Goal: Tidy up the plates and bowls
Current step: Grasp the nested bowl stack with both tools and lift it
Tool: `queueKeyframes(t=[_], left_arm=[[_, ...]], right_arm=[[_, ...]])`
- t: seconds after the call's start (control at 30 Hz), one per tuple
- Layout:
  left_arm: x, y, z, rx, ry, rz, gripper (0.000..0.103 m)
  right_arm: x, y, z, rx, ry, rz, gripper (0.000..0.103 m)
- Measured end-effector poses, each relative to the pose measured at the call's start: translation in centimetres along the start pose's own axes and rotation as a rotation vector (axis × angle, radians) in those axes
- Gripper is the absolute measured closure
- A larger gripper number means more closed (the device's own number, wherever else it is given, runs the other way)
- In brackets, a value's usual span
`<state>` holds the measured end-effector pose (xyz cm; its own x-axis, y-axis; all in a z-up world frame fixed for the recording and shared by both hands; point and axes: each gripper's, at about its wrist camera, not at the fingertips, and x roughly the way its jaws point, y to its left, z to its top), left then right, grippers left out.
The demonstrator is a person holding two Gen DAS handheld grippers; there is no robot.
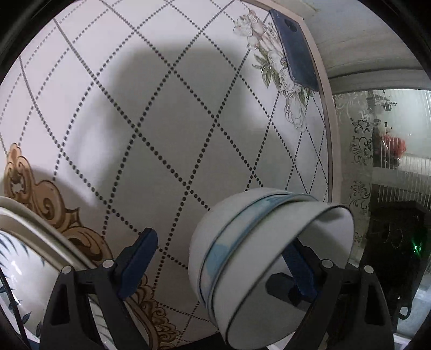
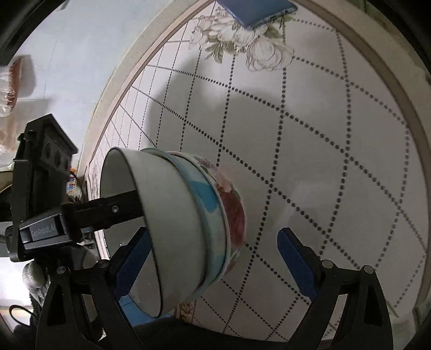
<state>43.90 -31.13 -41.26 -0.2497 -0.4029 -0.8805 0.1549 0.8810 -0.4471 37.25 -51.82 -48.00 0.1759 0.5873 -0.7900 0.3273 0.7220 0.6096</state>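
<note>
A stack of three nested bowls [image 1: 258, 258] stands on the round table [image 1: 161, 121]: white on top, blue-patterned in the middle, floral at the bottom. It also shows in the right wrist view [image 2: 188, 223]. My left gripper [image 1: 221, 261] is open; its right finger reaches inside the top bowl, its left finger hangs free beside the stack. My right gripper [image 2: 215, 266] is open, with the stack between its fingers and leaning toward the left pad. A stack of plates [image 1: 29, 247] with a blue leaf print lies at the lower left.
A dark blue phone [image 1: 296, 48] lies near the table's far edge by a printed flower; it also shows in the right wrist view [image 2: 258, 10]. The left gripper's black body [image 2: 54, 215] crosses the right wrist view. A dark cabinet [image 1: 396, 242] stands beyond the table.
</note>
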Motion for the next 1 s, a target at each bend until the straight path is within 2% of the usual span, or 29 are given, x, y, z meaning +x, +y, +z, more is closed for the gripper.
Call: queueKeyframes(t=[0.07, 0.1, 0.13, 0.17, 0.4, 0.67, 1.0], left_arm=[[0.3, -0.1, -0.1, 0.014, -0.001, -0.004, 0.025], [0.3, -0.3, -0.2, 0.022, -0.005, -0.014, 0.029], [0.4, -0.6, -0.2, 0.028, -0.004, -0.03, 0.038], [0.3, -0.9, -0.3, 0.033, -0.003, -0.044, 0.041], [0.5, -2.6, -1.1, 0.059, -0.028, 0.015, 0.041], [0.2, -2.5, -1.3, 0.052, -0.03, 0.06, 0.041], [-2.4, -2.1, -2.1, 0.041, -0.08, 0.071, 0.041]], right_arm=[[0.7, 0.0, 0.0, 0.002, 0.007, 0.013, 0.012], [1.1, 0.0, 0.1, 0.005, 0.014, 0.016, 0.021], [1.4, 0.0, 0.1, 0.006, 0.019, 0.026, 0.028], [2.0, 0.1, 0.2, 0.001, 0.026, 0.046, 0.036], [1.8, -0.1, -0.2, 0.018, -0.007, 0.06, 0.037], [2.3, 0.5, -0.1, 0.031, -0.004, 0.065, 0.038], [2.1, 2.3, 0.4, -0.004, -0.01, 0.067, 0.038]])
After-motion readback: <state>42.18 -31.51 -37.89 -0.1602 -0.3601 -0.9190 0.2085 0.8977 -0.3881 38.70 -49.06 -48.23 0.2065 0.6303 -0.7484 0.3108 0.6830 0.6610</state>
